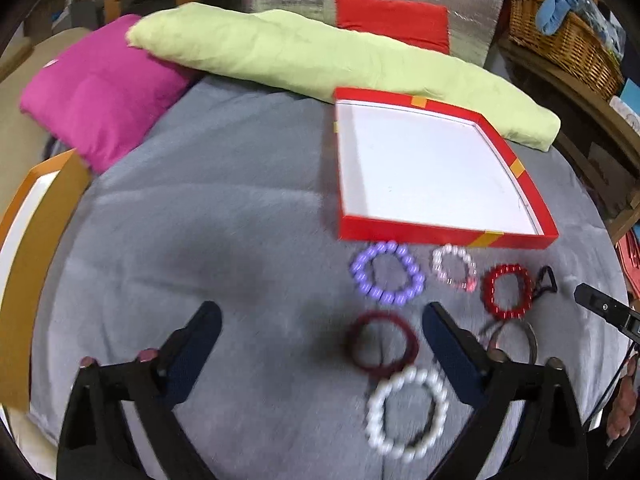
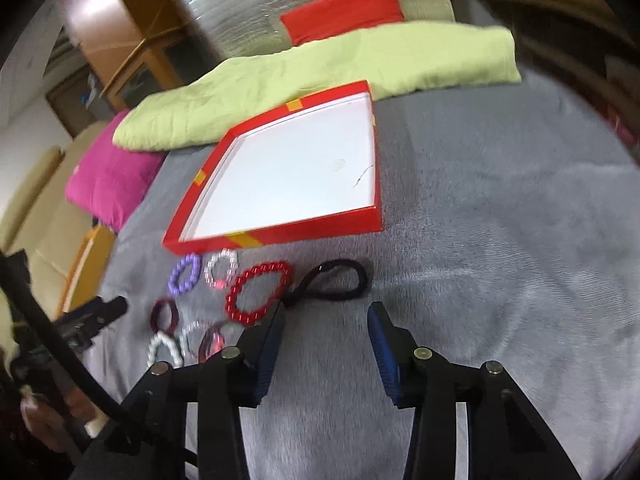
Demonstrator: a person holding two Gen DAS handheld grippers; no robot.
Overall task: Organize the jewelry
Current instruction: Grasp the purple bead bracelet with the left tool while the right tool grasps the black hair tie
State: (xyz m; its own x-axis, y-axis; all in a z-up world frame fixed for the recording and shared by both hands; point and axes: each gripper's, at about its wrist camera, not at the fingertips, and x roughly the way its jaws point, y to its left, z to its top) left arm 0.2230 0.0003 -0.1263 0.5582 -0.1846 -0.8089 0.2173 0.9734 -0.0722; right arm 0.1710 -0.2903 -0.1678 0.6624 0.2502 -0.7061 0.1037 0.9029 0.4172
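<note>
A red box with a white floor (image 1: 432, 168) (image 2: 296, 184) lies empty on the grey blanket. Several bracelets lie before it: purple (image 1: 386, 274) (image 2: 185, 274), pale pink (image 1: 454, 266) (image 2: 221, 266), bright red (image 1: 507, 291) (image 2: 258, 292), dark maroon (image 1: 382, 342) (image 2: 165, 315), white pearl (image 1: 406, 410) (image 2: 162, 348), and a black cord loop (image 2: 340, 276). My left gripper (image 1: 320, 316) is open, its fingers straddling the maroon bracelet from above. My right gripper (image 2: 326, 312) is open just short of the black loop.
A green cushion (image 1: 320, 56), a pink cushion (image 1: 100, 88) and a red cloth (image 1: 392, 20) lie behind the box. An orange-rimmed lid (image 1: 36, 240) sits at the left edge. A wicker basket (image 1: 560, 40) stands on a shelf at right.
</note>
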